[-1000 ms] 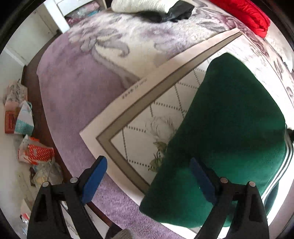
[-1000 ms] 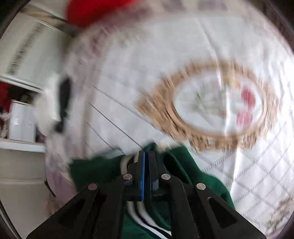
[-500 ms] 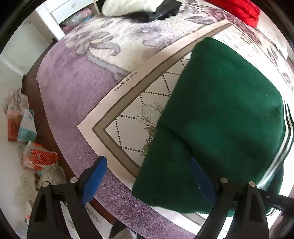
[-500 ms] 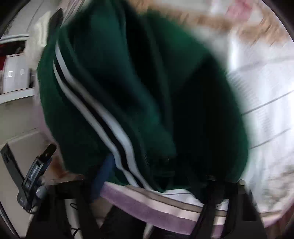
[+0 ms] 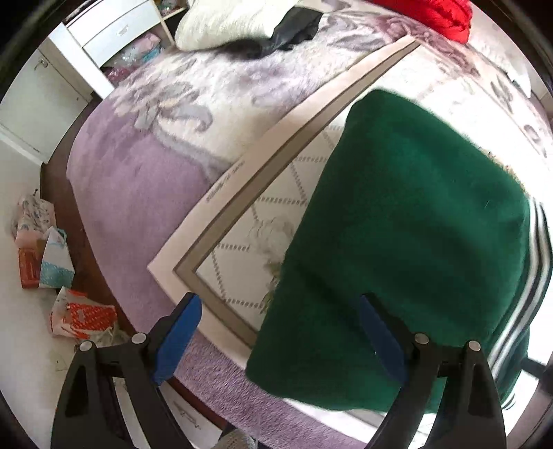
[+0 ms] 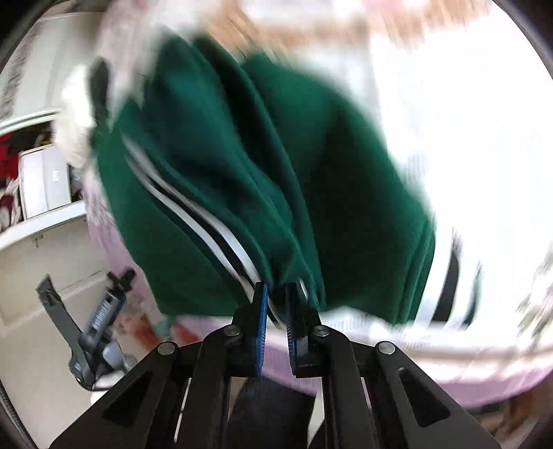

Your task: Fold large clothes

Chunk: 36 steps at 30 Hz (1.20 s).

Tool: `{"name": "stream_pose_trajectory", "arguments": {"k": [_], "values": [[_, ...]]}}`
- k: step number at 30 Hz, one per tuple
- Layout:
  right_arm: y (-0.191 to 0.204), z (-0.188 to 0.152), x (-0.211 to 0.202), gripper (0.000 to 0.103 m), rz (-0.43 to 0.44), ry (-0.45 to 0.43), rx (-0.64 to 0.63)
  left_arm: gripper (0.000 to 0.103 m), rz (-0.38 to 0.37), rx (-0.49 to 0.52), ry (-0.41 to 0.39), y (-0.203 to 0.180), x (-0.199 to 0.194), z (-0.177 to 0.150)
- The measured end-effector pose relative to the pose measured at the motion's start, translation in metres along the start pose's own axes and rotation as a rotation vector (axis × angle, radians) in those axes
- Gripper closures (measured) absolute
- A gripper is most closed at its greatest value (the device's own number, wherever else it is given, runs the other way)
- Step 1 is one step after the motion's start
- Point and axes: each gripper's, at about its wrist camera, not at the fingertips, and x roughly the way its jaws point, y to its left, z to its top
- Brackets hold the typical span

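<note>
Mid-fold: the right gripper [image 6: 275, 293] pinches the green garment [image 5: 408, 221] at its striped hem; the left gripper [image 5: 276, 331] gapes beside it, likely grasping next.

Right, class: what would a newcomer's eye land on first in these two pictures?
First, the big green garment with white stripes, spread on the pale patterned mat atop the purple blanket. Next, the right gripper, jaws nearly shut on the garment's striped edge, while the left gripper hangs wide open beside it. A red cloth glows at the far end.
</note>
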Motion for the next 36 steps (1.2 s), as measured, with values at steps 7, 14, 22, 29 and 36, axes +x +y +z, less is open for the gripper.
{"name": "stream_pose_trajectory", "arguments": {"k": [7,14,22,29,36], "values": [[0.053,0.085,-0.014,0.03,0.054,-0.191,-0.139,0.01,0.021,0.002,-0.074,-0.018,-0.01,0.037],[0.074,0.104,-0.024,0.1,0.091,-0.197,-0.073,0.01,0.003,0.021,-0.122,-0.023,-0.023,0.054],[-0.02,0.118,-0.02,0.099,-0.093,-0.229,0.214,0.01,-0.013,-0.041,-0.056,-0.011,-0.008,0.045],[-0.054,0.075,-0.06,0.03,-0.105,-0.228,0.165,0.01,-0.054,0.012,0.009,-0.033,0.0,0.025],[-0.126,0.027,-0.037,0.03,-0.135,-0.183,0.288,0.01,-0.203,0.302,0.027,-0.135,-0.019,0.009]]}}
